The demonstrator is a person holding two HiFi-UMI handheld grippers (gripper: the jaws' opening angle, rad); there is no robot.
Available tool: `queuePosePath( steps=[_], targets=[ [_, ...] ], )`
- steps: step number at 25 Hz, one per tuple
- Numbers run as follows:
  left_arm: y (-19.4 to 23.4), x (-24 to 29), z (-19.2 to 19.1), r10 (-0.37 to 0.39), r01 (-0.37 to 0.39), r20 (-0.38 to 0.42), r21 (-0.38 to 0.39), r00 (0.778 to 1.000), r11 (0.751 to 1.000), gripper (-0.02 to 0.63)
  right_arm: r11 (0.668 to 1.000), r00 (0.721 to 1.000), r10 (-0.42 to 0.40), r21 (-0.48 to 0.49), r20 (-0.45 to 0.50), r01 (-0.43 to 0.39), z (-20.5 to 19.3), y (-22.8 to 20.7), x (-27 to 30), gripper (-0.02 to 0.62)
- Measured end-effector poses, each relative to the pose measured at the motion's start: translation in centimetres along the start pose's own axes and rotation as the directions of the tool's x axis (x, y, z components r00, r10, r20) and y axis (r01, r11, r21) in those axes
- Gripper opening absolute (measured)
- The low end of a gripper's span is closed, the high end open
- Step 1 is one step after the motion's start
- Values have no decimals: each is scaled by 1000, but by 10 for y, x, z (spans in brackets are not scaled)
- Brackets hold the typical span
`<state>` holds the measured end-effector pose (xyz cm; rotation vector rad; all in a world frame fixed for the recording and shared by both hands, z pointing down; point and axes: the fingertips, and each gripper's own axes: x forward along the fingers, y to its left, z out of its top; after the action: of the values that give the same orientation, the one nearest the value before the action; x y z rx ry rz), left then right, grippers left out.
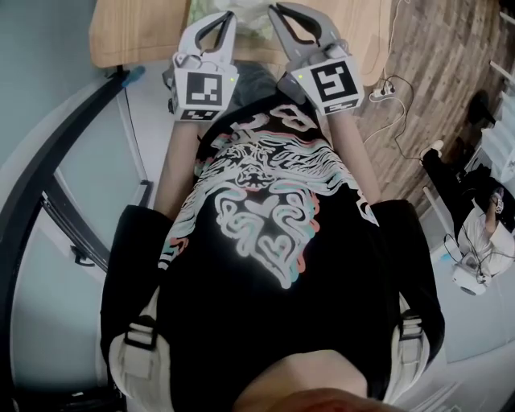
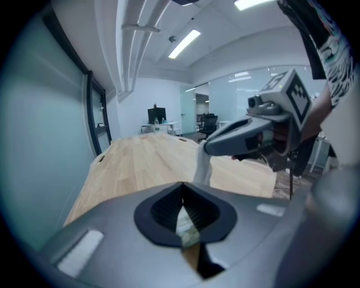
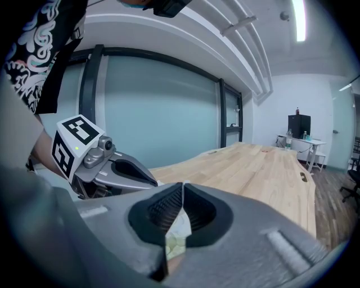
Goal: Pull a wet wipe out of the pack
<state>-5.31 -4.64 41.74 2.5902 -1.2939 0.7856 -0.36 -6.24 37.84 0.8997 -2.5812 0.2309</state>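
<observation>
Head view, person: a black printed T-shirt (image 1: 265, 241) fills the middle, and both forearms reach up the frame to the wooden table (image 1: 137, 32).
Head view, left gripper (image 1: 230, 16): its tip is over the table's near edge and its marker cube (image 1: 201, 90) faces the camera.
Head view, right gripper (image 1: 274, 10): it is just beside the left one, with the two tips near each other but apart.
Head view, pack (image 1: 248, 24): a pale green-and-white patch on the table between the two tips, largely hidden by them.
Left gripper view, left gripper (image 2: 181, 184): the jaws are drawn together with their tips meeting; whether they pinch anything I cannot tell.
Left gripper view, pack (image 2: 185, 226): a pale green pattern shows through the slit below the tips, with wood beneath it.
Left gripper view, right gripper (image 2: 206, 148): it comes in from the right, its tip closed on the wet wipe (image 2: 201, 169). The wipe is a white strip that hangs down from the tip and goes out of sight behind the left gripper's body.
Right gripper view, right gripper (image 3: 182, 184): the jaws are narrow and pressed together at the tips.
Right gripper view, pack (image 3: 175, 239): a pale green patch shows through the slit.
Right gripper view, left gripper (image 3: 153, 181): low at the left, jaws closed, its tip close beside the right gripper's.
Right gripper view, table (image 3: 264, 169): light wood runs away to the right.
</observation>
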Motion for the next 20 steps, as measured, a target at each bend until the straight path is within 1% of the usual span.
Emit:
queuePosePath(
  steps=[3,7,11,20],
  targets=[
    [-4,6,2,-20,20,-1,12,1000,1000,-12,1000,1000,-23,16,-6,23,-5,-6,-6,6],
    [-9,14,6,-47,47,-1,20,999,999,-12,998,999,-52,25,11,51,-9,-16,-11,6],
    [-19,26,13,-86,86,4,35,996,996,-12,995,996,-85,47,-5,85,-15,-27,-21,6],
    [-37,53,31,-157,156,12,76,988,985,-12,978,984,-178,107,-7,177,-31,-57,-45,6]
  ],
)
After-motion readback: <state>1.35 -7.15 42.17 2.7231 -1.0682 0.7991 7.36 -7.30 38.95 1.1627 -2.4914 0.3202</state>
